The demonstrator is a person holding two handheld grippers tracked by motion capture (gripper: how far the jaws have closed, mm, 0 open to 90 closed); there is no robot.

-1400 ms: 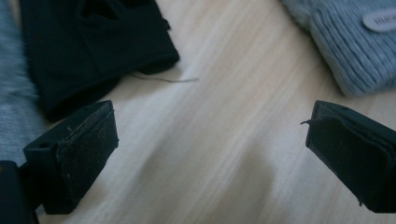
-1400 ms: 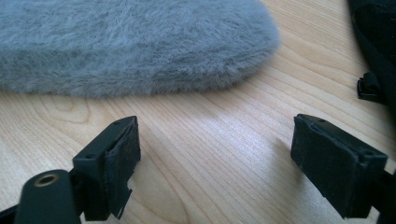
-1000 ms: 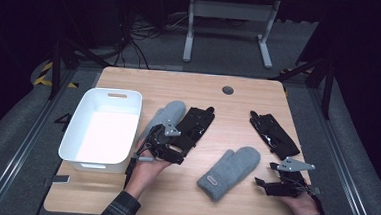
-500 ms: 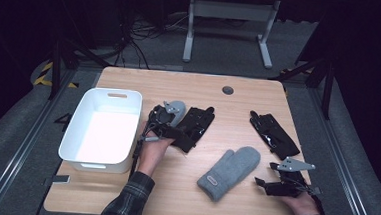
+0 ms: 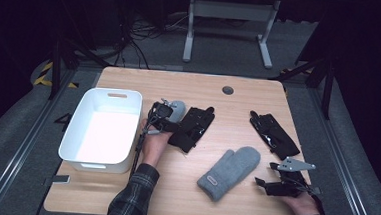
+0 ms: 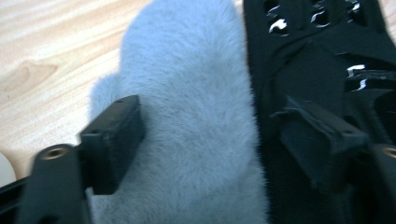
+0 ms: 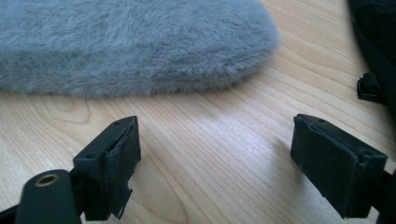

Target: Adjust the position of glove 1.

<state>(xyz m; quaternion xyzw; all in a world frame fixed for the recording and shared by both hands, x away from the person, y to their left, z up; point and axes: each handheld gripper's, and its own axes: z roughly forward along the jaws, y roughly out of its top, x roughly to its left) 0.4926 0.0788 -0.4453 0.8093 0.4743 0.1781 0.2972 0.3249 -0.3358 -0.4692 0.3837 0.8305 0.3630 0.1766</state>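
A grey mitten (image 5: 177, 108) lies beside a black glove (image 5: 193, 127) at mid-table. My left gripper (image 5: 164, 117) is down on them. In the left gripper view the mitten (image 6: 187, 116) lies between the jaws of my left gripper (image 6: 217, 128). One pad rests at the mitten's edge and the other sits over the black glove (image 6: 327, 60). Its jaws have just been closing and still stand apart. A second grey mitten (image 5: 229, 171) lies near the front right. My right gripper (image 5: 264, 184) stands open just beside it, with bare wood between the jaws of my right gripper (image 7: 219, 140) and the mitten (image 7: 130, 42) ahead.
A white bin (image 5: 110, 92) stands at the left of the wooden table (image 5: 249, 98). Another black glove (image 5: 273, 134) lies at the right, and its edge (image 7: 373, 37) appears in the right gripper view. A round cable hole (image 5: 227, 89) sits near the far edge.
My left hand has moved away from me along the grey mitten, toward its far end, and now covers most of it. The right hand has kept still.
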